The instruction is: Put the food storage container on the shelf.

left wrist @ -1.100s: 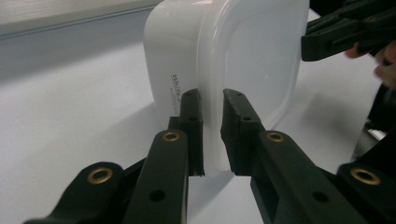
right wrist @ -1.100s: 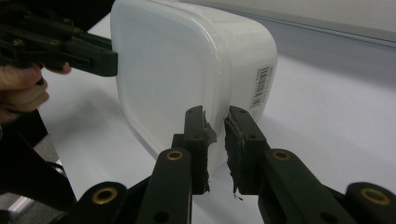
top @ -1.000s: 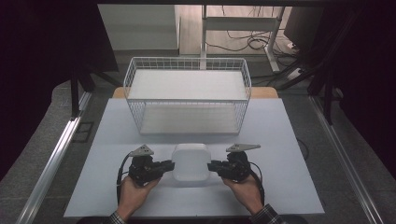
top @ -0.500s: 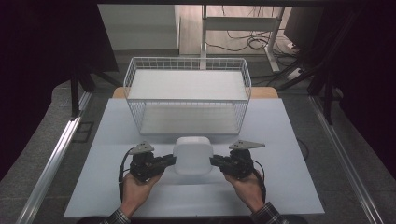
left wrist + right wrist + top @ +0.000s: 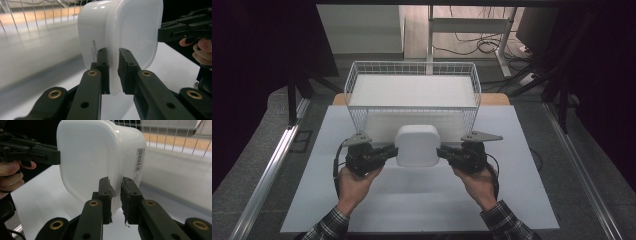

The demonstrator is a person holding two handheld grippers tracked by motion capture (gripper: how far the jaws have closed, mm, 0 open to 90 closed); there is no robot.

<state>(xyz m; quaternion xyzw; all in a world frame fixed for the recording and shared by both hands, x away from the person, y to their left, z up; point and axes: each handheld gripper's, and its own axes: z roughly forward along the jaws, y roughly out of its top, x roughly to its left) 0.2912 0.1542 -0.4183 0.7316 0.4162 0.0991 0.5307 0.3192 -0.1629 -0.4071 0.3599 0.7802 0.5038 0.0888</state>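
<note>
Counter (image 5: 522, 200): white sheet, bare at the near end. Person's forearms enter at 6 o'clock.

Basket (image 5: 412, 75): white wire, at 12 o'clock on the counter, open top, pale liner inside. Nothing in it that can be made out.

Tub (image 5: 417, 145): white lidded plastic box, rounded corners, at counter centre just in front of the basket's near wall. It looks tipped on edge and lifted off the counter, lid face toward the person; a barcode label shows on its side in the right gripper view.

Left gripper (image 5: 387, 152): at the tub's 9 o'clock, fingers (image 5: 102, 67) nearly closed, pinching the lid rim between them.

Right gripper (image 5: 446, 153): at the tub's 3 o'clock, fingers (image 5: 103, 192) likewise clamped on the opposite rim.

Step in hand, by my reading: two-handed carry of the tub toward the basket. Next move likely calls for raising it above the basket's near rim, moving toward 12 o'clock, keeping both pinches level so the thin rim does not slip, then lowering inside.
</note>
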